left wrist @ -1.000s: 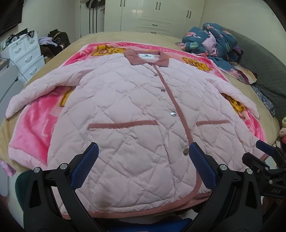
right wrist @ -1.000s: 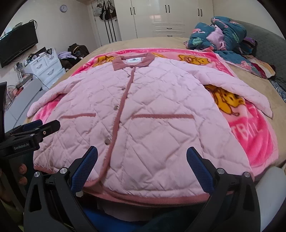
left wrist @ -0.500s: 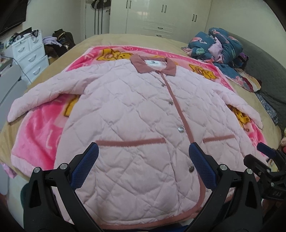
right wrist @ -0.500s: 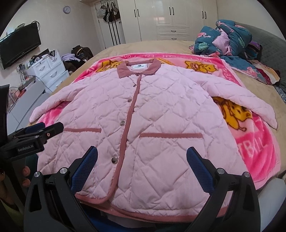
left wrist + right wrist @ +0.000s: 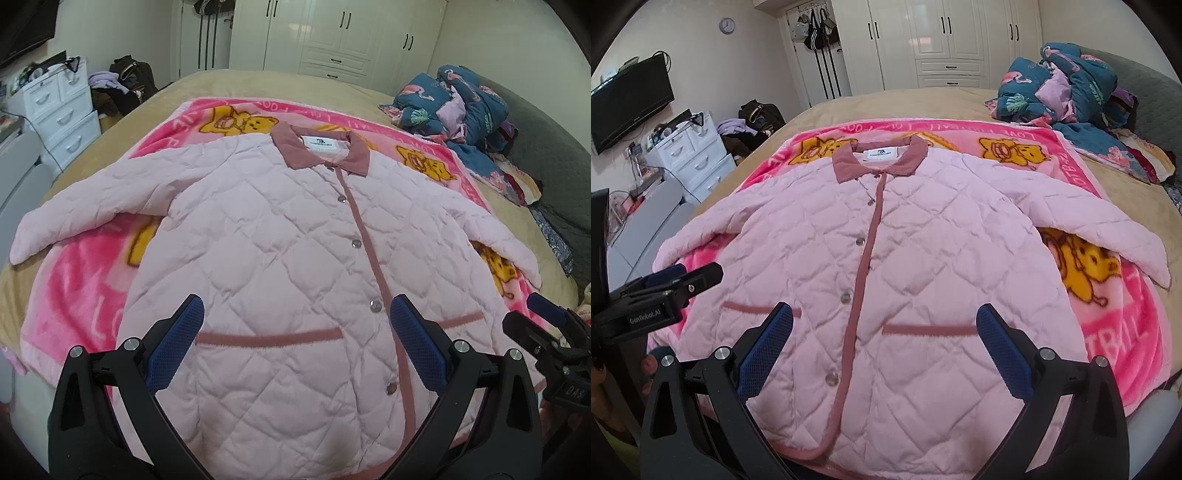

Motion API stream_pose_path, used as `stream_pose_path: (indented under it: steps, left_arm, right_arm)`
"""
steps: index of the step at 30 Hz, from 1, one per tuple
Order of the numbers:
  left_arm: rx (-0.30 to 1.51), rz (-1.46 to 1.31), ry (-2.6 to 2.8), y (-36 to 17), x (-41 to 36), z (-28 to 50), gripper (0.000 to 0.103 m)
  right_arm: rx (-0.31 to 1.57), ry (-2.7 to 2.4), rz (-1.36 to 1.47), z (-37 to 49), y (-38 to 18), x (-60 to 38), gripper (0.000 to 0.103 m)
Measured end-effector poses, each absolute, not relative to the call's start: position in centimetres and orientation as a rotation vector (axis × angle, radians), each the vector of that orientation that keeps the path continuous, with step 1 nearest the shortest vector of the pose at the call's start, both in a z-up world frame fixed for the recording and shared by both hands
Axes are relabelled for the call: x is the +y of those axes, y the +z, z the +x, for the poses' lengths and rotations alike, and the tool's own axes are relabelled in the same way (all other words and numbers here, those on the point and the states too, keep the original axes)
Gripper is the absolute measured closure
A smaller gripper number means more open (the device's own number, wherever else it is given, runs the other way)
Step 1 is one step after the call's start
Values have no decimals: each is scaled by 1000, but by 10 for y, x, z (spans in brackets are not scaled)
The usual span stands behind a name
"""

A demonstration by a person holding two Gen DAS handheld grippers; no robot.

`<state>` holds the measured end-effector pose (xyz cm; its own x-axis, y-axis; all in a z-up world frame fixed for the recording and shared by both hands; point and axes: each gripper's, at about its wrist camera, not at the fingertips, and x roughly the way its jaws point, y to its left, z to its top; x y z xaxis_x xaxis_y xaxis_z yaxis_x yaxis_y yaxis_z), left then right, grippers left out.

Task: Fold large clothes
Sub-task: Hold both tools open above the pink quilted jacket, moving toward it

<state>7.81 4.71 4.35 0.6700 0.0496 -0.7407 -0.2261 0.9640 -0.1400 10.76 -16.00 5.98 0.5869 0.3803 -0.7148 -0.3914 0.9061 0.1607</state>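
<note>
Our left gripper [image 5: 295, 343] hangs with its jaws spread wide over the lower front of the jacket [image 5: 280, 266], holding nothing. The jacket lies flat and buttoned on the pink blanket [image 5: 74, 295], collar away from us, sleeves out to both sides. Our right gripper [image 5: 884, 345] is likewise gaping and empty above the hem, either side of the placket. Compared with a second ago, we have both tools further in over the jacket: the pocket trims now sit level with our fingertips, and the hem has slipped beneath us.
</note>
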Motion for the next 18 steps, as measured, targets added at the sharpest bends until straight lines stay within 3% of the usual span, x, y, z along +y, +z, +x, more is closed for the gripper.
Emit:
stream_pose_path:
  steps: [18]
  left_arm:
    - [811, -240, 145, 69, 58, 144, 8]
  right_arm:
    - [788, 426, 24, 180, 99, -152, 4]
